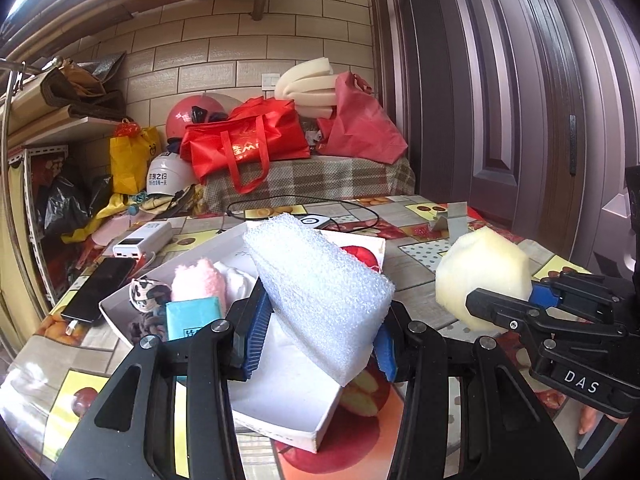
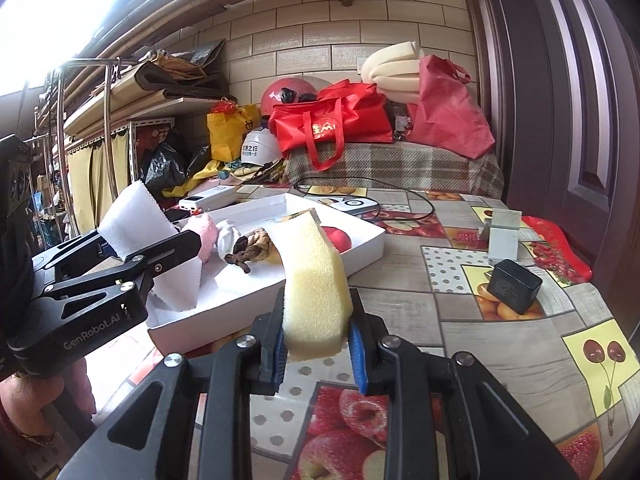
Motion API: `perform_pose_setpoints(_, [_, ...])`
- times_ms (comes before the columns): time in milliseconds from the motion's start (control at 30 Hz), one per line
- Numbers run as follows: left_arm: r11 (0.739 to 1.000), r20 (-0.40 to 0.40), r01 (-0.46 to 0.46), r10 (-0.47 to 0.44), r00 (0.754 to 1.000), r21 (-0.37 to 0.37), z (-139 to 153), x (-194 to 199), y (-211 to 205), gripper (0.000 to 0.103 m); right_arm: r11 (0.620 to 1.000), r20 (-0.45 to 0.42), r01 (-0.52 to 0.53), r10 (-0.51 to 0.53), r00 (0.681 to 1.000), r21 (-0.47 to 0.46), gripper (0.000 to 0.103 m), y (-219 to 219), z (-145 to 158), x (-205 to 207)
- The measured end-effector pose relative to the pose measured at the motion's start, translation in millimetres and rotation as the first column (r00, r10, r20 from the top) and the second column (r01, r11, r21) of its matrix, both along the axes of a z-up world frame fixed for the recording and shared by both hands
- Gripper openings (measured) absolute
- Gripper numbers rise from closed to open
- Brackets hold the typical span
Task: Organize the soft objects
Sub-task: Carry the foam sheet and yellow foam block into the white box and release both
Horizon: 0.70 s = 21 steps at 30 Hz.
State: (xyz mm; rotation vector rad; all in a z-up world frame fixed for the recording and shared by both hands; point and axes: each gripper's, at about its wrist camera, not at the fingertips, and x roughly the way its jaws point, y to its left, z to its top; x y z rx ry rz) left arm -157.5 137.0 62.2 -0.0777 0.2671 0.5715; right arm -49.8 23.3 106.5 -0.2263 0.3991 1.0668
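While both claws are loaded, left gripper [image 1: 320, 332] clamps white foam block [image 1: 320, 292] at lower centre of left wrist view, over white box [image 1: 288, 412]. Right gripper [image 2: 318, 350] pinches yellow sponge [image 2: 316, 280], lower centre, just beside box edge.
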Motion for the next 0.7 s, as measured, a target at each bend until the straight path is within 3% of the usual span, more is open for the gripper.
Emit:
perform_pose_setpoints(367, [0.994, 0.018, -0.099, 0.1, 0.995, -0.035, -3.1, -23.8, 54.9, 0.045, 0.996, -0.005, -0.084, 0.084, 0.996, 0.01, 0.026, 39.4, -1.5, -21.9])
perform_pose_setpoints(533, [0.997, 0.016, -0.055, 0.056, 0.998, -0.048, -4.1, -19.0, 74.4, 0.045, 0.992, -0.033, -0.122, 0.122, 0.992, 0.018, 0.026, 60.1, -4.2, -26.1])
perform_pose_setpoints(700, [1.0, -0.045, -0.005, 0.003, 0.999, -0.025, -4.8, -1.5, 76.8, 0.045, 0.982, -0.076, -0.186, 0.182, 0.98, -0.041, 0.026, 94.3, -10.7, -29.9])
